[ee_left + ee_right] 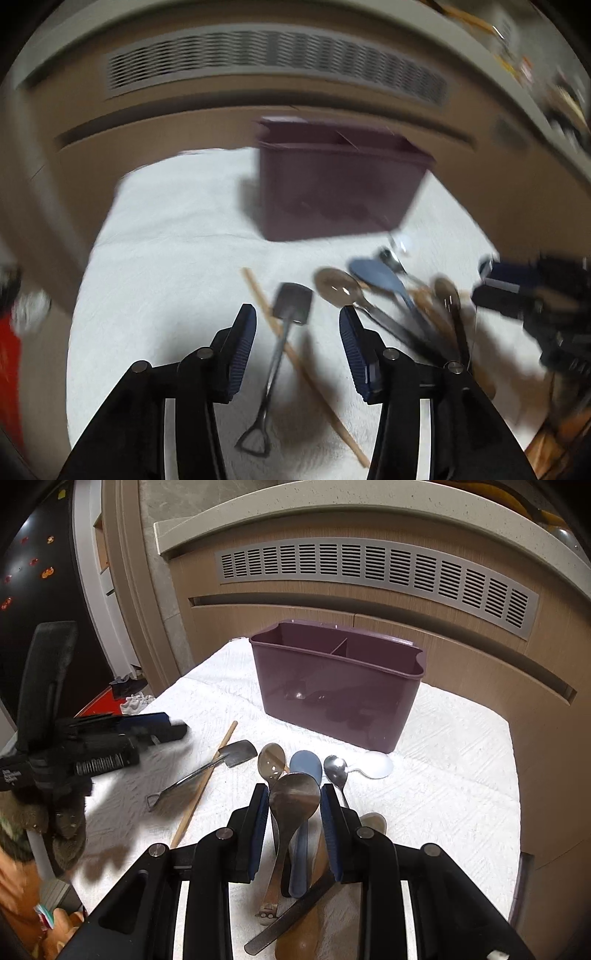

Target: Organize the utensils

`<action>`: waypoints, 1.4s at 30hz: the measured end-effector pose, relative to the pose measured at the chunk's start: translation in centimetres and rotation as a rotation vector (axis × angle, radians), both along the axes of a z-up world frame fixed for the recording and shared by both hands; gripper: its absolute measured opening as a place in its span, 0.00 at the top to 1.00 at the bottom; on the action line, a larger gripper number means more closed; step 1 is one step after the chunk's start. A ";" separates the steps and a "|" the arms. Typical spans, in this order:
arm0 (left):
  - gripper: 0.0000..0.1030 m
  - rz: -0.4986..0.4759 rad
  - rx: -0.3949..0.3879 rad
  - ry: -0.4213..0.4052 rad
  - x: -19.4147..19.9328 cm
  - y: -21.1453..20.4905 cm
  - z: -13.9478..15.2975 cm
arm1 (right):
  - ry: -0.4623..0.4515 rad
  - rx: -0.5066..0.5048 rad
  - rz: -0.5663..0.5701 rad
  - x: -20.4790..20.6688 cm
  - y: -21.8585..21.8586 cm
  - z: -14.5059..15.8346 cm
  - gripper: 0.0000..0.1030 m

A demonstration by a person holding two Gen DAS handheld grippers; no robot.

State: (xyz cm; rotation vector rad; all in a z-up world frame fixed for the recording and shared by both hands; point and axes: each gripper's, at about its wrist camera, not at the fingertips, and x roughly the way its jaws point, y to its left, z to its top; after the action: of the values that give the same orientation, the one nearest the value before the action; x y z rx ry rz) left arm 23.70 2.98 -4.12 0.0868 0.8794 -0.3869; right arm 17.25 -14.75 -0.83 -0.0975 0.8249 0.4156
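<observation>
A purple caddy (332, 701) (332, 184) with two compartments stands at the back of the white cloth (461, 775). My right gripper (293, 812) is shut on the bowl of a large dark spoon (295, 790), above a pile holding a blue spoon (306, 764), a translucent brown spoon (272, 762) and a metal spoon (335, 768). My left gripper (297, 328) hangs open and holds nothing. Below it lie a shovel-shaped spoon (293, 302) (238, 753) and a wooden chopstick (303, 369) (207, 782). In the right wrist view the left gripper (173, 729) shows at the left, blurred.
A white spoon (376, 766) lies at the caddy's right foot. Behind the table runs a wooden cabinet with a grey vent grille (369, 572). A dark chair back (44, 664) and shoes (138, 701) are off the table's left edge.
</observation>
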 end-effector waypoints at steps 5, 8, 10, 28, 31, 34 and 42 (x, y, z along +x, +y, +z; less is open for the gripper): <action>0.59 -0.187 0.165 0.029 2.3 -3.7 -1.0 | 0.007 0.005 0.010 0.3 -0.2 -0.5 0.75; 0.66 -0.221 0.263 0.072 3.6 -4.9 -2.2 | 0.018 0.009 0.019 0.8 -0.3 -1.0 0.75; 0.66 -0.206 0.314 0.100 4.4 -5.1 -3.0 | 0.026 0.012 0.024 1.1 -0.3 -1.3 0.74; 0.68 -0.060 0.205 0.157 4.0 -3.2 -4.8 | 0.082 0.030 0.023 1.8 -0.2 -2.2 0.74; 0.68 -0.002 0.159 0.083 1.5 -2.9 -4.0 | 0.078 0.020 0.019 1.3 -0.1 -1.8 0.74; 0.68 0.042 0.083 0.010 -1.7 -3.2 -2.1 | 0.071 0.009 0.015 0.8 0.2 -1.5 0.74; 0.68 0.128 -0.015 -0.258 -6.5 -2.5 5.6 | -0.056 -0.006 0.010 -1.4 0.6 2.6 0.74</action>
State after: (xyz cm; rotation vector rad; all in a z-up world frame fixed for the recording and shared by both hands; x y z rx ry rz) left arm 17.23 0.49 1.51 0.0641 0.6236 -0.2557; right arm 15.83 -14.15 1.74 -0.1186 0.7711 0.4177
